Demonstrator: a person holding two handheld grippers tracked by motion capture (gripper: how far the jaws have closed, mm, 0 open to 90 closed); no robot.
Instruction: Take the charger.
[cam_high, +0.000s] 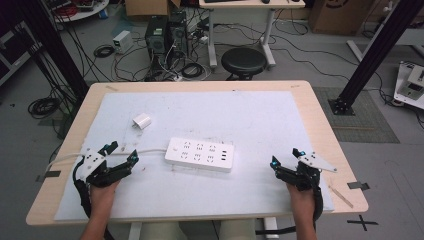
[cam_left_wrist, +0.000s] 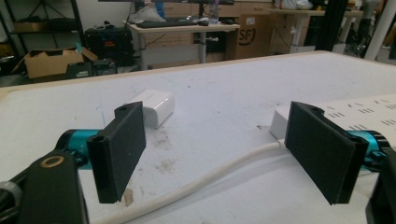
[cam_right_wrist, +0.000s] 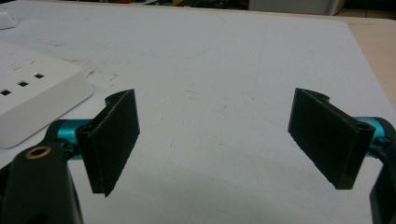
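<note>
A white power strip (cam_high: 200, 154) lies flat in the middle of the white mat, its white cord (cam_high: 145, 150) running off to the left. A small white charger block (cam_high: 142, 121) lies farther back on the left. My left gripper (cam_high: 121, 152) rests at the near left with its jaws wide apart, and the cord (cam_left_wrist: 205, 179) passes on the mat under the gap. The charger (cam_left_wrist: 156, 106) and the strip's end (cam_left_wrist: 280, 122) lie ahead of it. My right gripper (cam_high: 286, 156) rests open at the near right, nothing between its jaws, with the strip (cam_right_wrist: 32, 100) to its left.
The white mat (cam_high: 260, 120) covers most of the wooden table (cam_high: 320, 125). Behind the table stand a black stool (cam_high: 243, 60), computer towers (cam_high: 166, 34) and loose cables on the floor. Black frame posts rise at both sides.
</note>
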